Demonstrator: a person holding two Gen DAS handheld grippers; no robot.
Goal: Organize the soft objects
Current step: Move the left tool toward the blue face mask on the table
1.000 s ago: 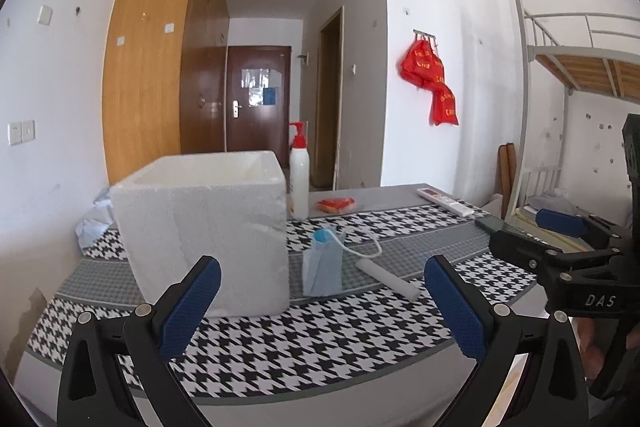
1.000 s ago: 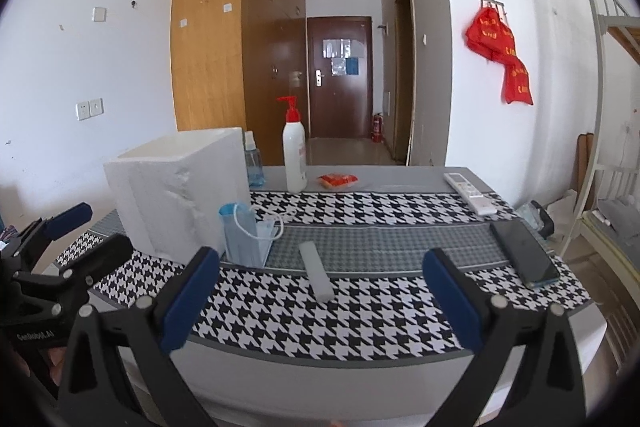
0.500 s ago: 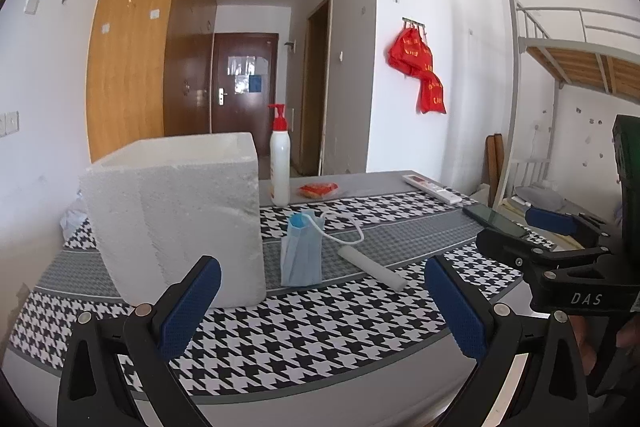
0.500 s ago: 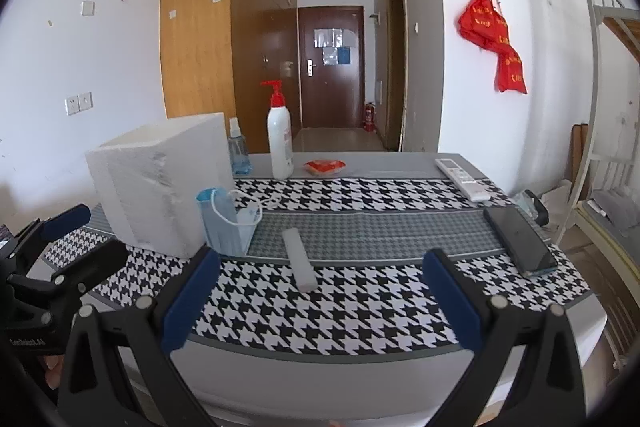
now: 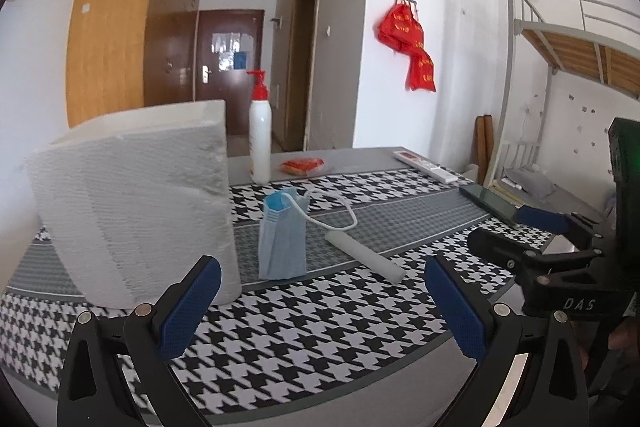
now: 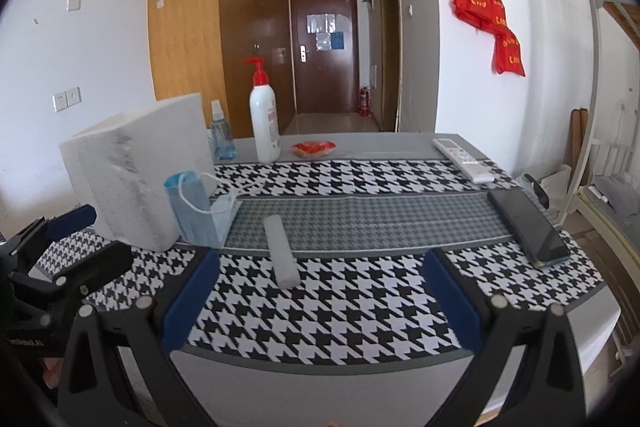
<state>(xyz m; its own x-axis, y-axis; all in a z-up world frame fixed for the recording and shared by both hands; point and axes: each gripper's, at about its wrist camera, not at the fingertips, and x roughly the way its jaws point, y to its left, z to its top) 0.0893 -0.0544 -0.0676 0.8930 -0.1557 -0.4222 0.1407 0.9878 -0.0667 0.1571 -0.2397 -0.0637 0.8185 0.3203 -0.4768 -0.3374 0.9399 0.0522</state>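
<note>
1. A blue face mask (image 5: 282,235) stands upright on the houndstooth table cloth (image 5: 320,323), just right of the white foam box (image 5: 132,203) and beyond the left gripper (image 5: 320,311), a little left of the midline between its fingers.
2. A white foam roll (image 6: 280,247) lies just right of the mask, nearer to the right gripper (image 6: 318,305), in line with the gap between its fingers.
3. Both grippers hover at the near table edge, jaws spread wide, holding and touching nothing.
4. Far side: a pump bottle (image 6: 264,123), a spray bottle (image 6: 221,139), a red packet (image 6: 313,148), a remote control (image 6: 462,155); a phone (image 6: 528,223) lies right.
</note>
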